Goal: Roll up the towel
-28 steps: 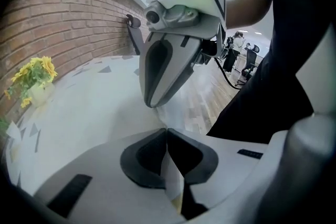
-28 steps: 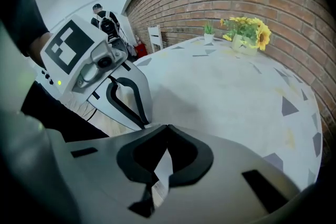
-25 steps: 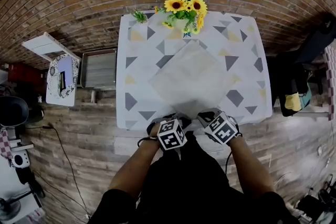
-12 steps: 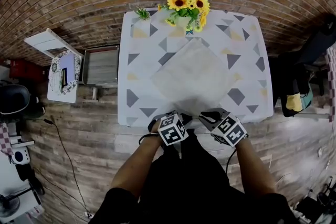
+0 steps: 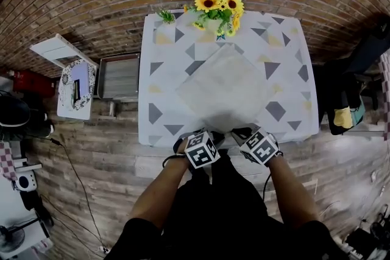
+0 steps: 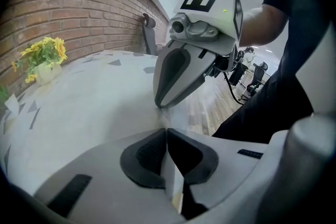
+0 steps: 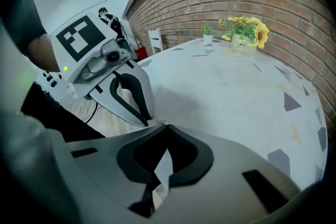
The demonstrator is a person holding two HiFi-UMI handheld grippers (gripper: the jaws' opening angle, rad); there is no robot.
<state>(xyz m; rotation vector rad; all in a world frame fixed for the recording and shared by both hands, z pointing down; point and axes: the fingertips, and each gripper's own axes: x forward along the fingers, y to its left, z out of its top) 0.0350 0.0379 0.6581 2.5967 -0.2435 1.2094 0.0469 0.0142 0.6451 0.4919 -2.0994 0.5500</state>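
Comparing with half a second before, the right gripper had moved back inward to the near corner of the towel, while the left gripper had almost not moved. Both stood then side by side at that corner, very near to each other. The towel itself lay flat and unrolled on the table, turned like a diamond, its far corner near the sunflowers. In each gripper view the two jaws were closed together with a thin pale strip between the pads, which seemed to be the edge of the towel, though the cloth and the tablecloth are nearly the same colour there. I judged that the grasp was made and the first turn of the roll was not yet begun. From the head view the marker cubes covered the jaws and the corner itself, so it could not be seen whether the corner was already lifted.
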